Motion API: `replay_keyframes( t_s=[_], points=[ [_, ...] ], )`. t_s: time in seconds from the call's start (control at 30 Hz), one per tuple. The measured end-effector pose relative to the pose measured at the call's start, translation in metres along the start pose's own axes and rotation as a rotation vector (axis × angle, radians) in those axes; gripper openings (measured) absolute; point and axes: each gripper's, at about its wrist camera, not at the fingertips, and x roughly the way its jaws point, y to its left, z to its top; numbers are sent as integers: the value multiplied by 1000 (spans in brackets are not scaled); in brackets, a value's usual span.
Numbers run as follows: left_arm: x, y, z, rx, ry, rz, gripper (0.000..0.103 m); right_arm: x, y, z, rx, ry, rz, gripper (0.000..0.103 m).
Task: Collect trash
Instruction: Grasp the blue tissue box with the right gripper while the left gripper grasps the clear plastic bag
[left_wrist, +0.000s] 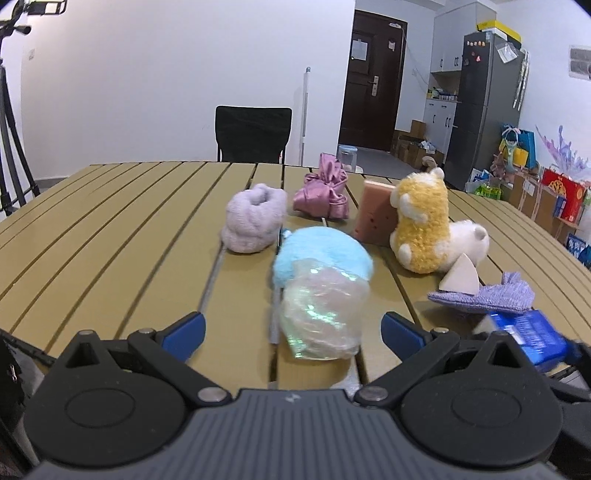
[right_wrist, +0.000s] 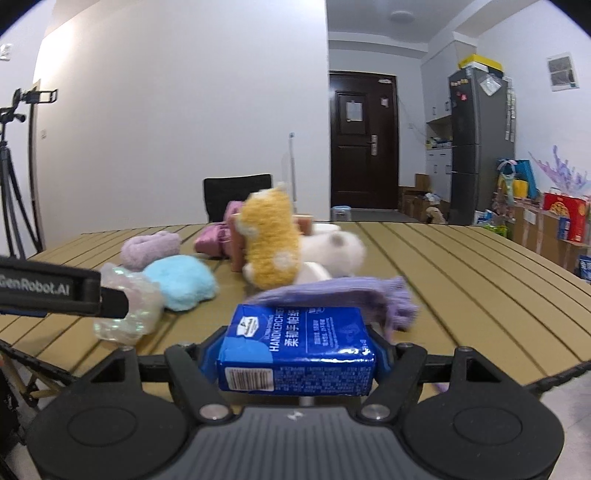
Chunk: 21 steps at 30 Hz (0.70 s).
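Right wrist view only: barcode and print on the blue handkerchief tissue pack (right_wrist: 297, 349), and the left gripper's side as a black bar entering from the left. Left wrist view only: pink satin pouch (left_wrist: 325, 192) and pink sponge block (left_wrist: 375, 216) unobstructed at the far side of the slatted table (left_wrist: 110, 221)

Right gripper (right_wrist: 295, 354): blue pads press both short ends of the tissue pack, clamped; pack's long axis runs across the jaws, barcode face toward the camera, held near the table's front edge, just in front of the purple knitted cloth (right_wrist: 354, 295)

Left gripper (left_wrist: 293, 328): fingers (left_wrist: 186, 328) spread wide, gripping nothing; crumpled iridescent plastic wrapper (left_wrist: 319, 314) lies between them on the table, apart from both pads, resting against the blue plush (left_wrist: 325, 254)
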Motion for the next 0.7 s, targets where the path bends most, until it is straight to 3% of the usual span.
replay_keyframes(
  t_s=[0.4, 0.63, 0.7],
  points=[
    [21, -19, -1, 4, -27, 19, 101, -16, -52, -8, 45, 10, -70, 73],
    [28, -18, -1, -6, -7, 9, 74, -18, -64, -10, 55, 19, -87, 73],
    [30, -18, -1, -3, 0, 5, 61, -18, -63, -10, 51, 19, -82, 73]
  ],
)
